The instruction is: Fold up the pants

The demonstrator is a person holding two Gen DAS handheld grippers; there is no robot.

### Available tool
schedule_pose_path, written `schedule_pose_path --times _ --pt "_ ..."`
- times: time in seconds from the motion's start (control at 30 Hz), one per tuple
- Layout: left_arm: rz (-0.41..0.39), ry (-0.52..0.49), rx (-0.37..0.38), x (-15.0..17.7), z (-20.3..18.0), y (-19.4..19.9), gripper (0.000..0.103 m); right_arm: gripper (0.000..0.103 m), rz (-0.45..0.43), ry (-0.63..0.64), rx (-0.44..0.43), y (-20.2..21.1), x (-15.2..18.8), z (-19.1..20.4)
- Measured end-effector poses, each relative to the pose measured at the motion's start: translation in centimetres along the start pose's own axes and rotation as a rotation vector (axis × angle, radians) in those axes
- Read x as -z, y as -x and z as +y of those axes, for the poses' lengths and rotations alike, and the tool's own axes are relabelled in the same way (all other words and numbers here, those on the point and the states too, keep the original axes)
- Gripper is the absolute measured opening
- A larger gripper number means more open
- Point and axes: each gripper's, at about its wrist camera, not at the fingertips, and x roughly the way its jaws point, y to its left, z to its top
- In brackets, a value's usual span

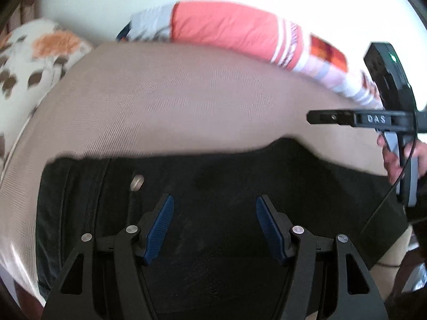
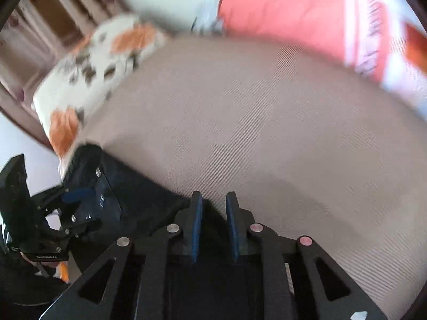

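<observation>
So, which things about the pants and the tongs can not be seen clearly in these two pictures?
- Black pants: the legs are cut off by the lower edge in the left wrist view, so fold state is unclear.
- Right tongs: narrow gap; in the right wrist view dark cloth below hides whether they pinch fabric.
- Left tongs: open, but contact with the pants is unclear.
- Pillow and red blanket: motion blur hides the patterns.

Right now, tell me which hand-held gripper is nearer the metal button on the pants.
Left. The left hand-held gripper hovers open just beside the button on the pants. The right hand-held gripper is farther along the pants' edge.
</observation>
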Motion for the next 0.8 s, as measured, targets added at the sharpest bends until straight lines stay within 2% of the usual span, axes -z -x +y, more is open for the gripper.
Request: schedule_pose_path --times 0.1,0.13,0.23,0.33,0.47,0.67,0.73,0.8 --pt "-0.029 -0.073 0.043 -1.8 -2.8 0.0 0.065 0.019 -0.077 -0.077 0.081 5.2 2.3 -1.5" --pt "-0.028 -0.095 0.053 -2.2 -3.7 -0.3 0.065 0.020 -0.081 -0.103 0.111 6.4 3.1 -2.1" --pt "-0.015 -0.167 0.091 -2.9 -6.6 -1.8 0.065 0.021 -0.087 -0.170 0.268 9.9 7.1 -3.8" --pt "0.022 -0.233 0.118 -3.0 -9.1 -3.9 0.065 0.021 -0.046 -0.228 0.403 11.4 11.7 -5.4" --pt "0.033 -0.268 0.120 -3.5 -11.3 -6.6 0.065 0.022 -0.014 -0.341 0.445 11.1 15.9 -7.9" --pt "0.080 -0.232 0.059 -4.3 -11.1 -10.3 0.065 0.021 -0.018 -0.366 0.521 8.6 17.3 -9.1" --pt "0.098 -0.200 0.021 -4.6 -10.6 -11.4 0.065 0.021 -0.060 -0.359 0.550 8.4 17.6 -9.6" --pt "0.083 -0.188 0.000 -4.8 -10.2 -11.7 0.065 0.021 -0.074 -0.366 0.587 9.0 17.8 -10.6"
